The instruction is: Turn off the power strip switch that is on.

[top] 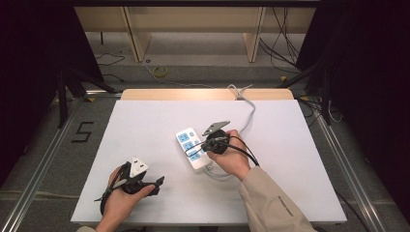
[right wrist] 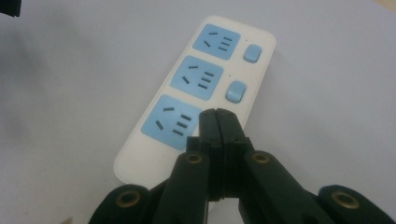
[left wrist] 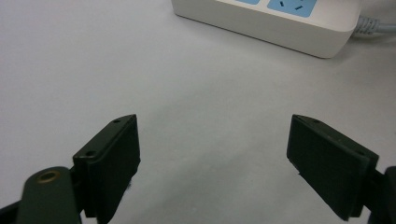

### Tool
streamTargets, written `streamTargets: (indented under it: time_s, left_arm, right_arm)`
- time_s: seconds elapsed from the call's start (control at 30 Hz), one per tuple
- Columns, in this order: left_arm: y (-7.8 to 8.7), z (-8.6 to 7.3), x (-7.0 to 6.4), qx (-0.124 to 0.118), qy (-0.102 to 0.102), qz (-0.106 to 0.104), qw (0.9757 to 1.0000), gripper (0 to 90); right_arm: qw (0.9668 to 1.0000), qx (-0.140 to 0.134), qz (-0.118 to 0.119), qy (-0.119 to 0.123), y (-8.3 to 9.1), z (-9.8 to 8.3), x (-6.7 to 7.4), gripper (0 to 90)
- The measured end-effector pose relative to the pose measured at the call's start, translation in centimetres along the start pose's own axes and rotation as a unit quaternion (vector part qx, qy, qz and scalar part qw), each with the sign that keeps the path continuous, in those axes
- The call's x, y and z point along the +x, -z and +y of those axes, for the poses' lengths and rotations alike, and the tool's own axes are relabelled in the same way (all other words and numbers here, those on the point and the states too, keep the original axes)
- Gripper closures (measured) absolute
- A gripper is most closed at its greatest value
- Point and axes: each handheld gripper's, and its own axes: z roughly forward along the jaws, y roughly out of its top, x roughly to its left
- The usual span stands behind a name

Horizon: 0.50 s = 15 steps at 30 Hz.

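A white power strip (top: 192, 147) with three blue socket panels lies near the middle of the white table (top: 290, 169), and its grey cable (top: 246, 113) runs off the back edge. My right gripper (top: 203, 146) is above the strip's near end. In the right gripper view its jaws (right wrist: 217, 114) are shut with nothing between them. Their tips sit beside the nearest socket panel, in line with two blue switches (right wrist: 235, 91); I cannot tell whether they touch. My left gripper (top: 157, 186) rests low at the front left, open (left wrist: 215, 126) and empty, pointing toward the strip (left wrist: 280, 23).
The table's wooden back edge (top: 208, 93) shows beyond the white sheet. Metal rails, loose cables and a "5" marking (top: 83, 131) lie on the floor around the table. Dark curtains hang on both sides.
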Motion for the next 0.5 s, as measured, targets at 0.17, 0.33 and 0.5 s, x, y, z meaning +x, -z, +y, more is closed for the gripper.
streamTargets:
  time_s: [0.17,0.33,0.5]
  left_arm:
    - [0.0,0.0,0.0,0.000,0.000,0.000,1.0000,17.0]
    - [0.0,0.0,0.0,0.002,-0.002,0.000,1.0000,17.0]
    - [0.0,0.0,0.0,0.000,0.000,0.000,1.0000,17.0]
  right_arm:
    - [1.0000,0.003,-0.001,0.003,-0.3,0.0,-0.2,90.0]
    - [0.9999,0.010,-0.002,0.000,-0.6,0.2,-0.2,90.0]
    - [0.9999,0.016,-0.003,0.000,-1.3,0.2,-0.2,90.0]
